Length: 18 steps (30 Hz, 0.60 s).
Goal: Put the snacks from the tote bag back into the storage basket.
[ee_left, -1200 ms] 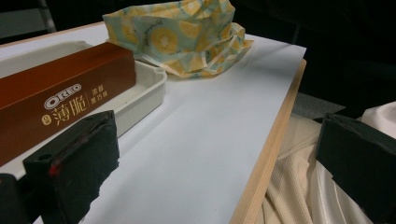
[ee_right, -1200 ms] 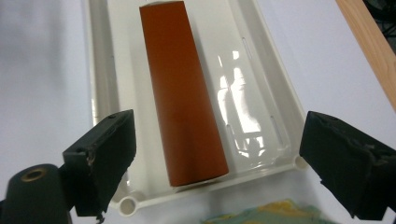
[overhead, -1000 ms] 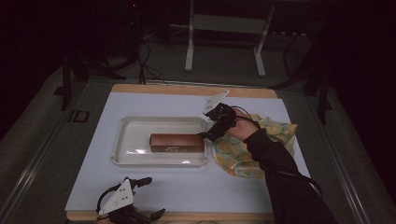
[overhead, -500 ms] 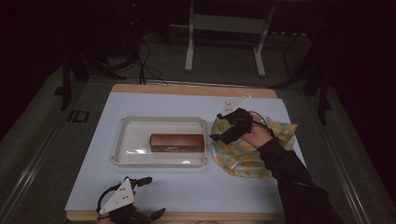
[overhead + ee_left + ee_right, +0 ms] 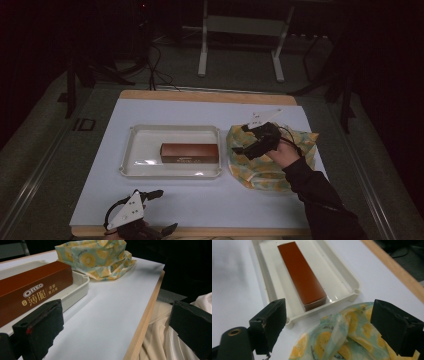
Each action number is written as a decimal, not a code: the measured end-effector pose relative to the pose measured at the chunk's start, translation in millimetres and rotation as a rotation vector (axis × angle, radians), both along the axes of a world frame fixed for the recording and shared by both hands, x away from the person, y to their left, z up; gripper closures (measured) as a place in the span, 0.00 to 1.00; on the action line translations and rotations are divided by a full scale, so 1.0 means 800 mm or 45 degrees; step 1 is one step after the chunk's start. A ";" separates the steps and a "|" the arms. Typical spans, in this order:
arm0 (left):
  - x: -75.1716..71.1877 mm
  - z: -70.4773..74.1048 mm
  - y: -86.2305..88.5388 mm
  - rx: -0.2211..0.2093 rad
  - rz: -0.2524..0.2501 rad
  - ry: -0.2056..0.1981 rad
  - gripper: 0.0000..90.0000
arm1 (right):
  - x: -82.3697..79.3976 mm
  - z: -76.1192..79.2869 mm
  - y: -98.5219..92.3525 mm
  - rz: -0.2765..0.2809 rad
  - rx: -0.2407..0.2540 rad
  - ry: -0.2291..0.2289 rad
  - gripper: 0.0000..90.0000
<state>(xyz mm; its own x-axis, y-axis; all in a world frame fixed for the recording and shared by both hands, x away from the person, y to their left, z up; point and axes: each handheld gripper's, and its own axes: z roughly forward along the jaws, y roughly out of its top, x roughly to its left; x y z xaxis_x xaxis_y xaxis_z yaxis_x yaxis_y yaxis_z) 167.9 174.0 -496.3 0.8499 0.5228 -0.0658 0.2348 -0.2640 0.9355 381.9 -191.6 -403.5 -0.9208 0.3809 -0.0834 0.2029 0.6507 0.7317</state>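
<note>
Box: we see it lying in the tray, centre frame. At lower left, the left gripper rests with jaws apart. At centre right, the right gripper hovers over the cloth, jaws apart.
</note>
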 end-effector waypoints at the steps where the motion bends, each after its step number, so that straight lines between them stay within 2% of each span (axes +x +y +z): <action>1: 0.000 0.000 0.000 0.001 0.000 0.000 0.00 | -0.003 0.001 -0.003 -0.017 0.010 -0.006 0.15; 18: 0.000 0.000 -0.001 0.002 0.002 0.002 0.00 | -0.039 -0.013 -0.063 -0.187 0.097 -0.044 0.15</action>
<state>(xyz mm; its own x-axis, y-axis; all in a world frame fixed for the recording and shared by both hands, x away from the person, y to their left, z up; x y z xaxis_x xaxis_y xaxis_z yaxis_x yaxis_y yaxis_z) 168.1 173.5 -496.7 0.8489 0.5244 -0.0662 0.2365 -0.2649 0.9348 350.5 -242.4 -413.9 -0.8519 0.5175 -0.0799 0.2654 0.5582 0.7861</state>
